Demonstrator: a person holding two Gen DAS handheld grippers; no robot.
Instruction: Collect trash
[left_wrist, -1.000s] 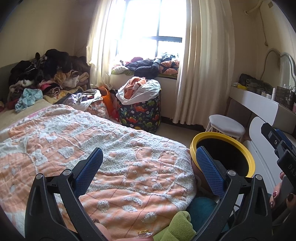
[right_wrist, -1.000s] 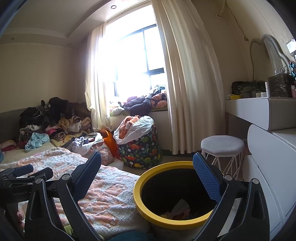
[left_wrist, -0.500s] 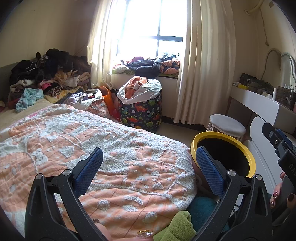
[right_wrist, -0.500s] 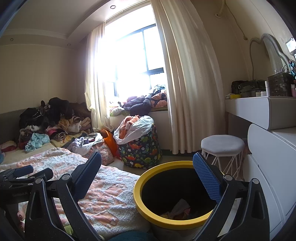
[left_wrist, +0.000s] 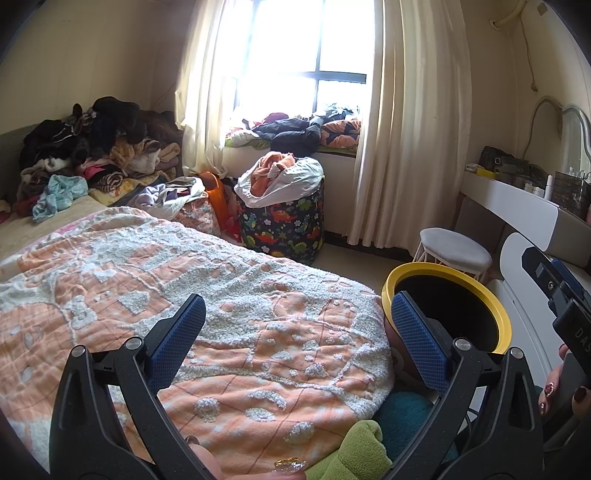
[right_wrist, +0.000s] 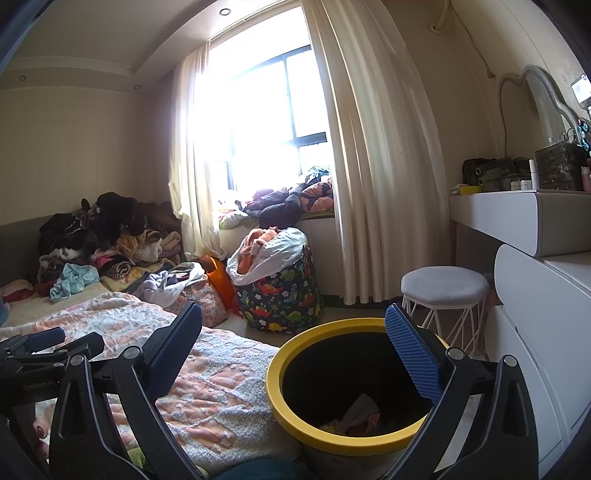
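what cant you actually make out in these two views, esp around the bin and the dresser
- Yellow-rimmed bin, right wrist view: crumpled scraps lie inside, but the dark interior and the right tool hide what they are.
- Same bin, left wrist view: the inside is black, partly behind the left tool.
- Dresser top: bottles and boxes too small to identify.
- Window: blown out by glare.
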